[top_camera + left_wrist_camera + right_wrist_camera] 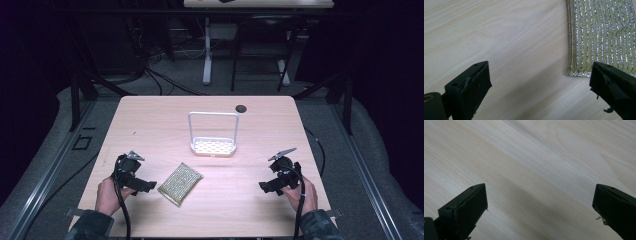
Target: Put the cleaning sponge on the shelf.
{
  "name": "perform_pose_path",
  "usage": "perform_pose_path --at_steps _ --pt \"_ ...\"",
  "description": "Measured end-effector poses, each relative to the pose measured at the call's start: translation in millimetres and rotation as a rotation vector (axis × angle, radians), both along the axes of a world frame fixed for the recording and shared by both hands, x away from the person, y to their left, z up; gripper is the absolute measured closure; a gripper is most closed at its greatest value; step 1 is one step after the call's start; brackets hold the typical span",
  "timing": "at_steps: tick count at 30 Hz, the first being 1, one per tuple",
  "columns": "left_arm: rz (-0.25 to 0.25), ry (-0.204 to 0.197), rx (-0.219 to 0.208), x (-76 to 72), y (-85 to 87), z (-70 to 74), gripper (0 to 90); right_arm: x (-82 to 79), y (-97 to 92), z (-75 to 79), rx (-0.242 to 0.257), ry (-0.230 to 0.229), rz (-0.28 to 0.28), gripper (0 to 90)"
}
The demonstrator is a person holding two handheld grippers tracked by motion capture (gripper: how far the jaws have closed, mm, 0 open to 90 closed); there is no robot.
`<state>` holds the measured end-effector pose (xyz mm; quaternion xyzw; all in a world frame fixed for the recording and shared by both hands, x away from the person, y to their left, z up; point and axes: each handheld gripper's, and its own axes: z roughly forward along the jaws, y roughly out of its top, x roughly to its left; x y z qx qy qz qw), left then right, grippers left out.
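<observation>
Sponge point(180, 183) lies just beside the wide-open, empty left gripper point(150, 186).

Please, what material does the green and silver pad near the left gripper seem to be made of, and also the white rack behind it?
The flat rectangular green-and-silver scouring pad looks like a knitted metallic-thread cover, probably over sponge: glinting silver stripes run along it. The white perforated rack with tall loop handle seems plastic or coated metal, judging by its smooth matte white finish; the high view cannot settle which.

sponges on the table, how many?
1. The sponge, a yellow-green scrubbing pad with silver threads, lies flat on the table near the front, just right of the left gripper and in front of the white rack. Nothing looks hidden.
</observation>
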<state>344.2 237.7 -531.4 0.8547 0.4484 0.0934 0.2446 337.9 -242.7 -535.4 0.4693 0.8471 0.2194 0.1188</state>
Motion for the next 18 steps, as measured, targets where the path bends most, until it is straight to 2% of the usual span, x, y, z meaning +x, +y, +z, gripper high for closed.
perform_pose_path --at_steps 9,15,18 --pt "-0.009 -0.011 0.004 -2.1 -10.4 1.8 0.7 1.3 1.8 0.7 -0.013 0.003 0.005 0.0" --pt "-0.005 -0.028 -0.026 -5.1 -19.8 5.2 0.0 4.7 3.7 1.1 -0.02 -0.003 0.015 0.0" --pt "-0.028 -0.026 -0.02 -6.3 -28.2 5.6 0.0 7.3 3.0 1.5 -0.03 -0.007 0.01 0.0"
